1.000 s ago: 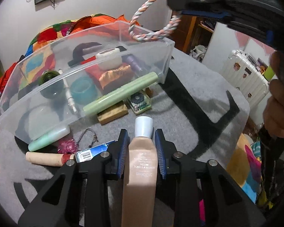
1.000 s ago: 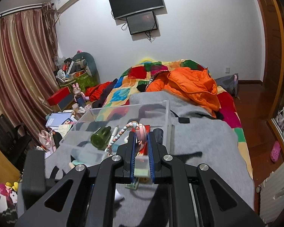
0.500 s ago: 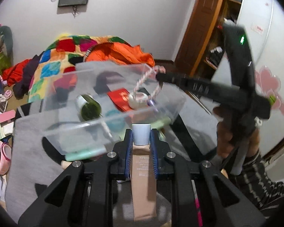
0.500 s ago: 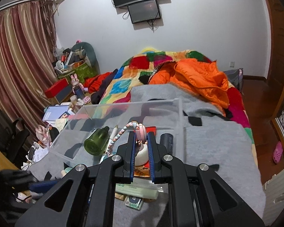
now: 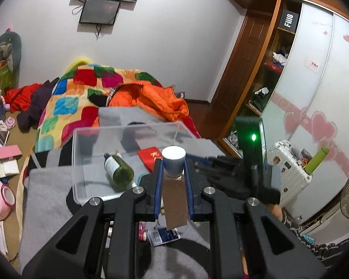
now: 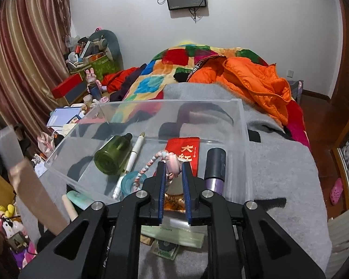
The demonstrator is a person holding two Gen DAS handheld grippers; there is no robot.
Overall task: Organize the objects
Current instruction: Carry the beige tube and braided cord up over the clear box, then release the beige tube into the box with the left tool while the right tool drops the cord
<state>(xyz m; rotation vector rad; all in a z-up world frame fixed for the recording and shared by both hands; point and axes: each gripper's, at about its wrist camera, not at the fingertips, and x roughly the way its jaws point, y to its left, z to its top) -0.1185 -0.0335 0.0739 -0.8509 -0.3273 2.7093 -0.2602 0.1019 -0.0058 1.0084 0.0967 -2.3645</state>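
Grey blanket (image 6: 279,162) on the bed is serving as the work surface, cluttered bedroom behind.

Nearest: loose stuff is still lying on the blanket in front of the bin, including a blue-and-white pack (image 5: 165,234) and a pale green stick (image 6: 174,232).

Left gripper (image 5: 173,169) is clamping a beige tube (image 5: 175,200) just below its white cap, tail hanging down between the fingers. It is hovering over the near wall of the clear bin (image 6: 242,121), not yet inside.

Right gripper (image 6: 173,169) is over the bin interior. Its jaws are starting to open with the braided rope ring (image 6: 172,161) between the pads and the loop trailing down to the left.

Bin floor below: green bottle (image 6: 111,153) lying on its side, white pen (image 6: 135,153) beside it, teal ring (image 6: 130,181), red packet (image 6: 186,148), dark purple-ended cylinder (image 6: 215,165) along the right wall.

My read on doing this well:
- Right: keep opening and let the ring drop clear of the pads. The braid may snag on a pad, so check before pulling away.
- Left: carry the tube past the rim before letting go. The open floor toward the far wall looks like the best spot.
- Both tools are sharing the bin, so I'd be clearing the right out first.
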